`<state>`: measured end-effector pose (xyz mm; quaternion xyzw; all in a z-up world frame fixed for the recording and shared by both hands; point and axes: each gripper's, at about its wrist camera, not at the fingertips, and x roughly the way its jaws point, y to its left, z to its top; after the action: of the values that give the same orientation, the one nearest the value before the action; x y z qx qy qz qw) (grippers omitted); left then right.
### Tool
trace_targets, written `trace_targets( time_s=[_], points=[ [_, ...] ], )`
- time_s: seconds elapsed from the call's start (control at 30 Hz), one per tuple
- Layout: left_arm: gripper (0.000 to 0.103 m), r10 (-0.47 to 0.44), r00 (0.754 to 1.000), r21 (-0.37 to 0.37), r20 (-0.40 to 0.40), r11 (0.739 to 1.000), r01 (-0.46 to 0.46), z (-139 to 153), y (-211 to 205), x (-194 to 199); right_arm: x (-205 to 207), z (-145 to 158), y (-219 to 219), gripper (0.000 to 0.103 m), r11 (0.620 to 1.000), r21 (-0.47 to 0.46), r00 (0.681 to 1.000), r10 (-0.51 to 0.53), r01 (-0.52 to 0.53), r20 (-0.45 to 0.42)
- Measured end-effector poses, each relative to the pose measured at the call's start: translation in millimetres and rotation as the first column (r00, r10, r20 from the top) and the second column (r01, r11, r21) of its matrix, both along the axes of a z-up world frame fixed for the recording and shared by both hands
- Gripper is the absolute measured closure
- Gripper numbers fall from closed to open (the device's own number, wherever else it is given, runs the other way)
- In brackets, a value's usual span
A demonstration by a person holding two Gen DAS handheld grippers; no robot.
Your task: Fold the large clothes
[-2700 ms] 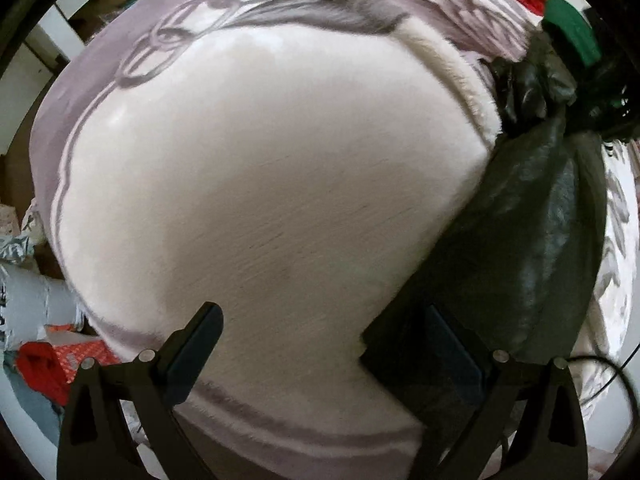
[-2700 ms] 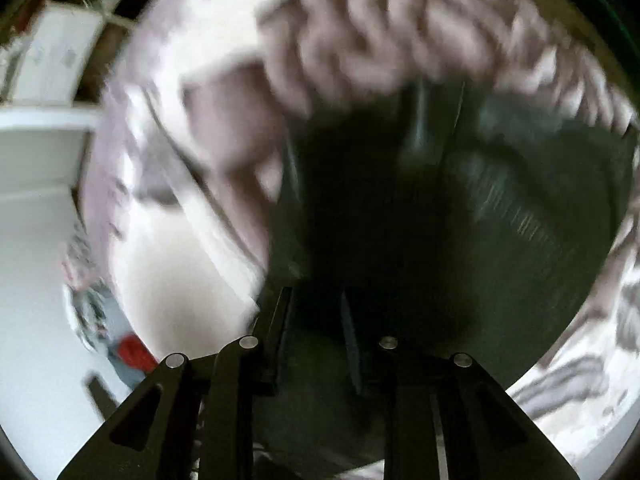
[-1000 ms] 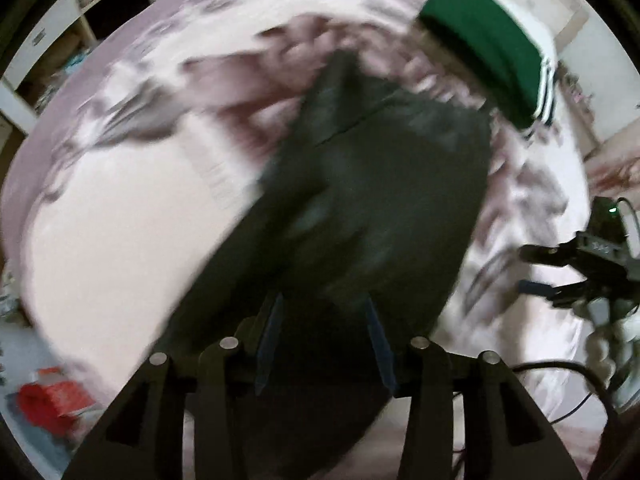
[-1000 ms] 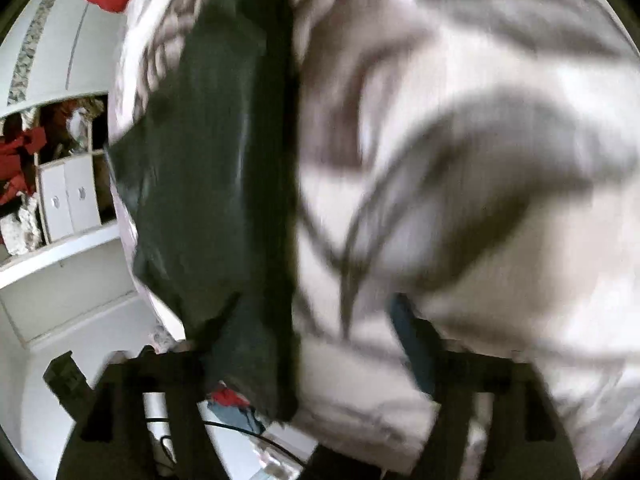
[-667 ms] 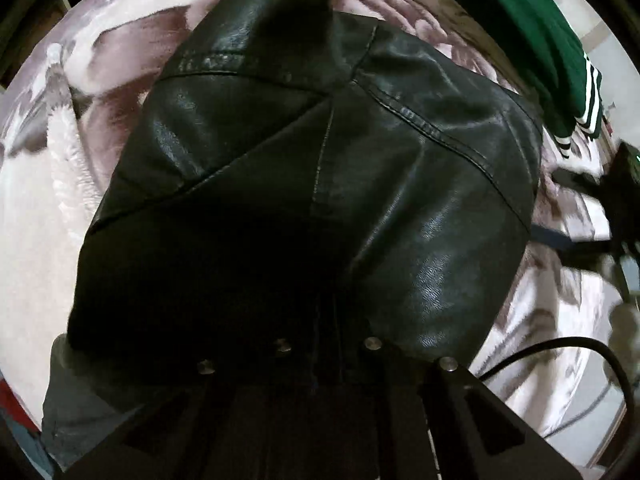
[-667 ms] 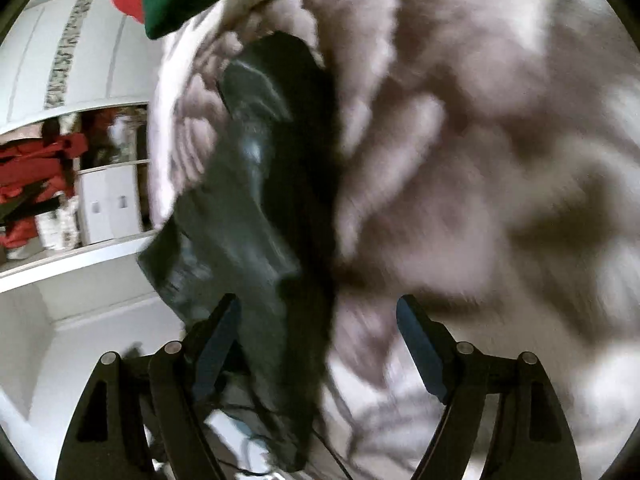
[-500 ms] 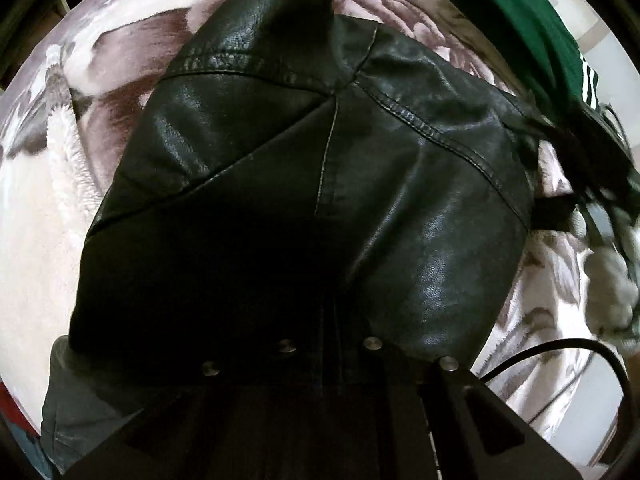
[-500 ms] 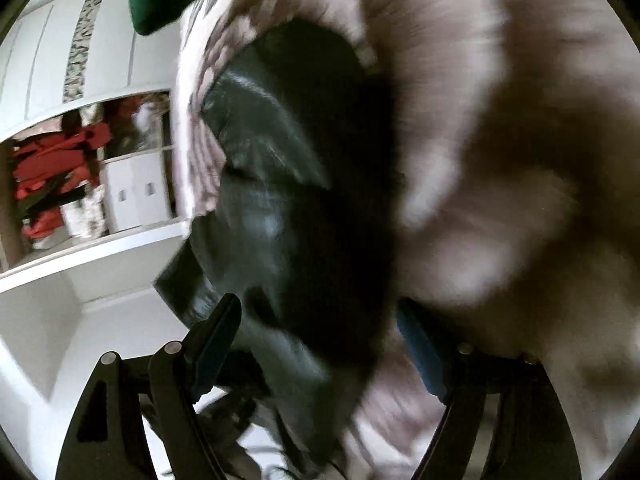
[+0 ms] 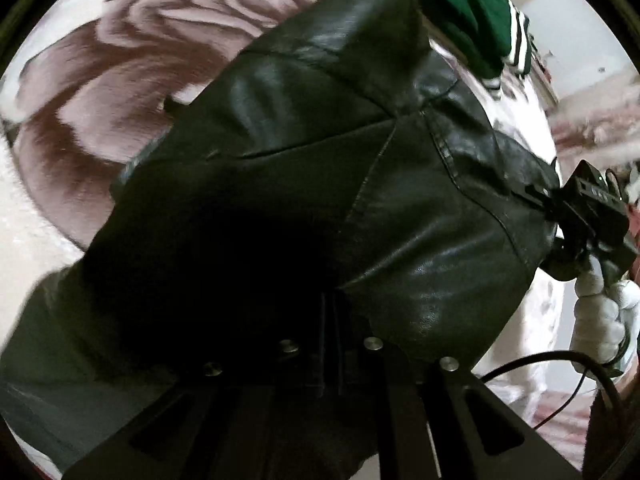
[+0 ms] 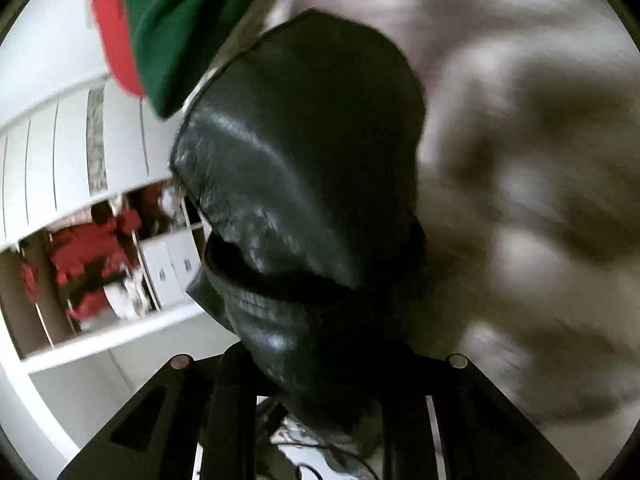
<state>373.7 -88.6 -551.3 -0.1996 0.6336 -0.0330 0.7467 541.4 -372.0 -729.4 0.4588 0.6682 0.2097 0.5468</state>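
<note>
Now the black leather jacket (image 9: pixel 340 184) fills most of the left wrist view, lying bunched on the plush blanket (image 9: pixel 120 92) with its big rose pattern, whereas a second ago it was a blurred dark shape farther off and the left gripper's blue pads stood apart. The left gripper (image 9: pixel 332 344) is clenched on a fold of the jacket, its fingers pressed together and largely buried in dark leather. At the right edge of that view the right gripper (image 9: pixel 548 196) bites the jacket's far edge, held by a hand (image 9: pixel 600 312) in a white glove; a second ago it hovered apart over the blanket. In the right wrist view its jaws have just been closing, and a thick roll of leather (image 10: pixel 304 200) sits between them; the pads themselves are covered, so the exact contact is hard to make out. A green garment (image 9: pixel 464 4) with white stripes lies beyond the jacket, a red one (image 10: pixel 112 28) beside it, both cut off by the frame. The blanket there is smeared by blur.
</note>
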Motion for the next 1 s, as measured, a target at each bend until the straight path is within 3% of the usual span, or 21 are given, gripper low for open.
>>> trace_targets(
  time_s=[0.07,0.1,0.17,0.27,0.37,0.47,0.5,0.53,0.57,0.67,0.87,1.0],
  points=[
    [0.100,0.009,1.000,-0.001,-0.003,1.000,-0.009,-4.3,0.0,0.8,-8.5,-13.7,-18.5,0.052,0.998,-0.039,0.999,0.042,-0.042,-0.009],
    [0.100,0.016,1.000,-0.010,-0.008,1.000,-0.016,-4.8,1.6,1.5,-10.5,-19.7,-22.1,0.052,0.999,0.017,0.999,0.033,-0.033,0.001],
    [0.100,0.035,0.999,-0.046,-0.018,0.998,-0.035,-8.1,7.9,1.7,-14.6,-25.4,-17.2,0.042,0.993,0.109,0.999,0.034,-0.036,0.023],
    [0.099,0.028,0.999,-0.048,-0.018,0.998,-0.029,-9.4,8.7,3.7,-15.2,-26.6,3.2,0.035,0.978,0.175,0.992,0.108,-0.117,0.057],
    [0.099,0.010,1.000,-0.026,-0.017,1.000,-0.010,-9.1,6.0,5.4,-8.5,-38.5,47.1,0.035,0.963,0.223,0.988,0.155,-0.153,0.011],
    [0.099,0.021,1.000,-0.033,-0.013,0.999,-0.022,-10.1,7.1,4.8,1.8,-43.4,59.1,0.034,0.972,0.219,0.996,0.092,-0.090,0.000],
    [0.099,0.026,1.000,-0.035,-0.012,0.999,-0.027,-12.3,5.7,8.6,6.4,-43.0,63.0,0.034,0.975,0.211,0.998,0.070,-0.068,-0.001],
    [0.099,0.034,0.999,-0.039,-0.011,0.999,-0.034,-13.5,7.1,9.2,9.1,-41.4,66.1,0.043,0.979,0.195,0.999,0.054,-0.054,0.005],
    [0.099,0.047,0.999,-0.044,-0.011,0.998,-0.047,-14.6,9.3,9.6,11.5,-37.1,70.9,0.070,0.988,0.147,0.998,0.049,-0.052,0.026],
    [0.099,0.057,0.998,-0.067,-0.019,0.996,-0.058,-19.1,10.9,12.7,11.7,-22.3,75.9,0.084,0.996,0.080,0.998,0.029,-0.034,0.059],
    [0.098,0.107,0.994,-0.195,-0.018,0.975,-0.109,-31.2,27.9,9.9,14.7,30.7,105.2,0.087,0.994,-0.047,0.975,0.106,-0.098,0.195],
    [0.098,0.113,0.994,-0.204,-0.001,0.973,-0.111,-26.6,29.2,5.6,20.1,60.2,131.8,0.087,0.980,-0.115,0.949,0.186,-0.161,0.253]
  ],
)
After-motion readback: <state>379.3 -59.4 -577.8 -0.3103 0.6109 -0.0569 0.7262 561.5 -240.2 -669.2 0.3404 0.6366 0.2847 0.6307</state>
